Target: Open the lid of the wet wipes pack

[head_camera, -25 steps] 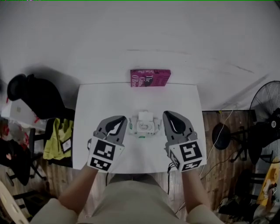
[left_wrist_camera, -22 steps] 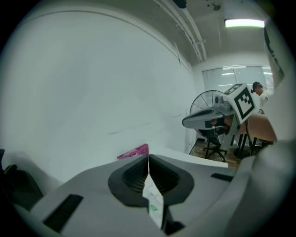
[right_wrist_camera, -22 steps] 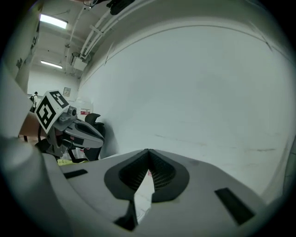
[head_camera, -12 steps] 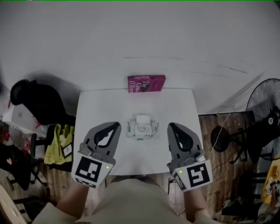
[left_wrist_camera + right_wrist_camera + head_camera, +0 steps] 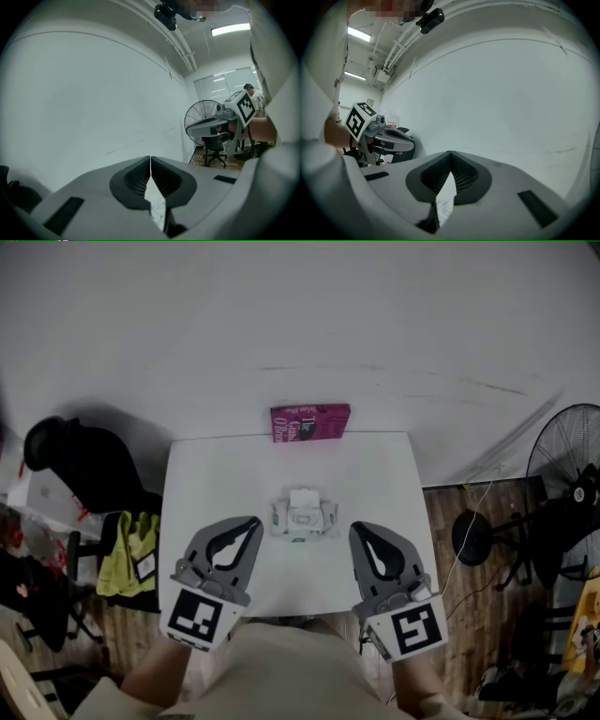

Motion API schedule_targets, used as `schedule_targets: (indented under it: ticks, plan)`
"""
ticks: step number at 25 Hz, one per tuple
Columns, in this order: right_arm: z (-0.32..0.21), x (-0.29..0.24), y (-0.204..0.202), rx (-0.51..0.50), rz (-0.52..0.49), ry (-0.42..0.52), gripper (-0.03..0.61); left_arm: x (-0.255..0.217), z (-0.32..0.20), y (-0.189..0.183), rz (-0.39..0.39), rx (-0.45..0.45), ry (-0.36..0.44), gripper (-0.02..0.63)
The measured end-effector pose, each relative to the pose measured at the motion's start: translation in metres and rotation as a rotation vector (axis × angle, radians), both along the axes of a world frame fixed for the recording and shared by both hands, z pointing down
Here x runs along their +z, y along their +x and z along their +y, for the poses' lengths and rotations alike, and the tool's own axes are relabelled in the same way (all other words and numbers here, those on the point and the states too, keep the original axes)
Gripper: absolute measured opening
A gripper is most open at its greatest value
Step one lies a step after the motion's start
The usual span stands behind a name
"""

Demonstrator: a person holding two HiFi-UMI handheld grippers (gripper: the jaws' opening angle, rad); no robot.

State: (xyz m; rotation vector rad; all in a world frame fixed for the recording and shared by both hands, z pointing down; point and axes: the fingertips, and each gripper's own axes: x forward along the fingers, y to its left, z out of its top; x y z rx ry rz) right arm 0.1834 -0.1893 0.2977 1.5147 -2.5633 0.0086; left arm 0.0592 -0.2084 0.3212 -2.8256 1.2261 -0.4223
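The white wet wipes pack [image 5: 303,516] lies in the middle of the white table [image 5: 384,474], its lid flap [image 5: 302,498] standing up at the far side. My left gripper [image 5: 252,522] hovers at the near left of the pack, apart from it and shut on nothing. To the near right my right gripper [image 5: 359,530] also hangs clear of the pack, shut and empty. In the left gripper view the jaws [image 5: 150,159] meet at the tips, with the right gripper [image 5: 220,123] beyond. The right gripper view shows its jaws [image 5: 450,153] closed and the left gripper [image 5: 389,138] beside them.
A magenta book [image 5: 310,422] stands at the table's far edge against the white wall. A black chair [image 5: 75,451] and a yellow-green cloth [image 5: 127,540] are at the left. A floor fan [image 5: 567,451] and a stand with cables [image 5: 478,535] are at the right.
Both grippers have drawn back from either side of the pack towards the table's near edge and risen. The pack has stayed where it was.
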Motion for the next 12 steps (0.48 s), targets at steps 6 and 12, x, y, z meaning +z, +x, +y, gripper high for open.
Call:
schedule_targets:
  ticks: [6, 12]
  plan:
    - [-0.003, -0.006, 0.003, -0.001, -0.032, -0.002, 0.023, -0.001, -0.005, -0.006, 0.021, -0.022, -0.016, 0.025]
    - [-0.007, 0.001, 0.003, 0.013, 0.016, 0.001, 0.023, 0.001, -0.014, -0.012, 0.014, -0.038, -0.021, 0.025]
